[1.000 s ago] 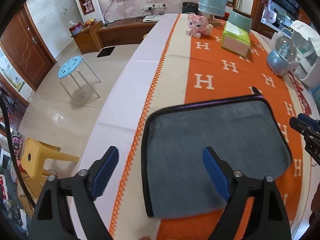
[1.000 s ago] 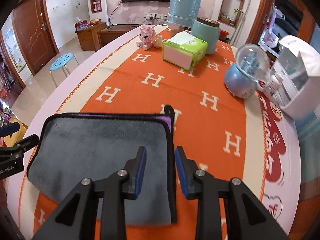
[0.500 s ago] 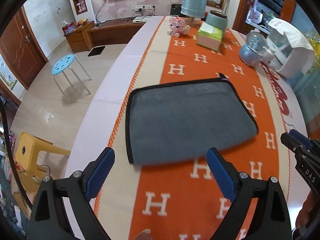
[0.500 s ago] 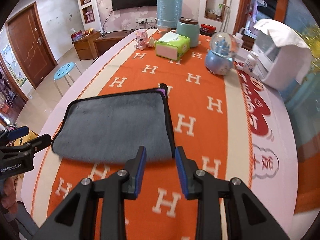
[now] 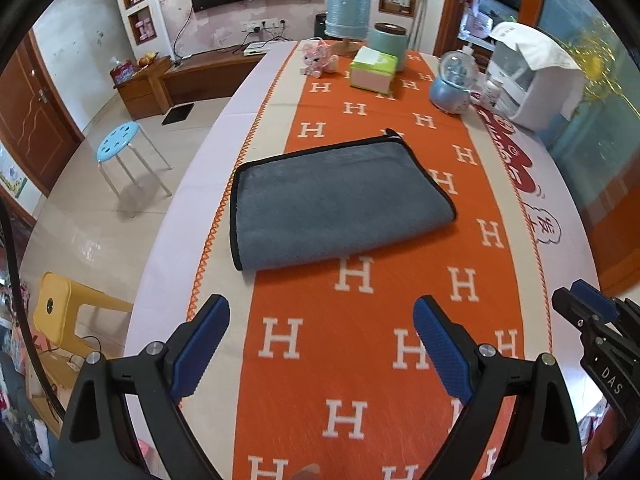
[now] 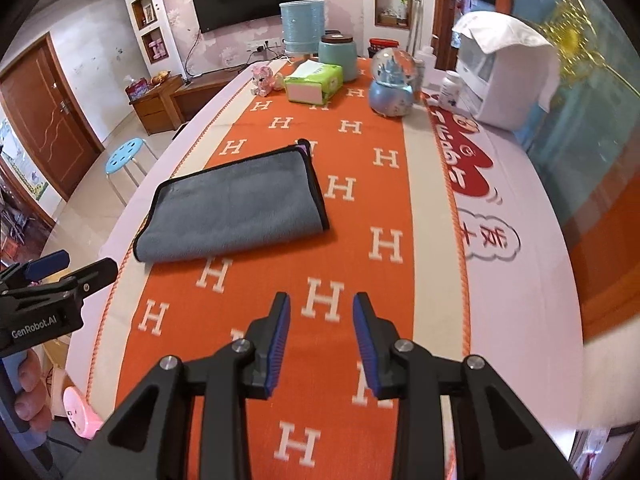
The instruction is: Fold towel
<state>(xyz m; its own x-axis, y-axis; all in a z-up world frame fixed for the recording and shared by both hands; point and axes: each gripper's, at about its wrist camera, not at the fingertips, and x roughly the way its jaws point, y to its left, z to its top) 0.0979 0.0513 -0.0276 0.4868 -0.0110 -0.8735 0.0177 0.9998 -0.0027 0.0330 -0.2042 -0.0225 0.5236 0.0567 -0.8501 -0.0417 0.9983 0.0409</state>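
A grey towel (image 5: 336,200) with black edging lies folded flat on the orange H-patterned tablecloth (image 5: 360,360); it also shows in the right wrist view (image 6: 236,208). A purple tag shows at its far corner. My left gripper (image 5: 320,344) is wide open and empty, well back from the towel's near edge. My right gripper (image 6: 320,340) is partly open and empty, also back from the towel. Each gripper appears at the edge of the other's view: the right one (image 5: 592,320), the left one (image 6: 60,272).
At the table's far end stand a green tissue box (image 5: 374,68), a pink toy (image 5: 318,60), a teal jar (image 5: 386,40), a blue lamp (image 5: 346,12), a snow globe (image 5: 454,84) and a white appliance (image 5: 532,76). A blue stool (image 5: 120,140) and yellow chair (image 5: 60,312) stand left of the table.
Both grippers have pulled back toward me and up from the towel, which now lies farther away. The towel stays folded and still.
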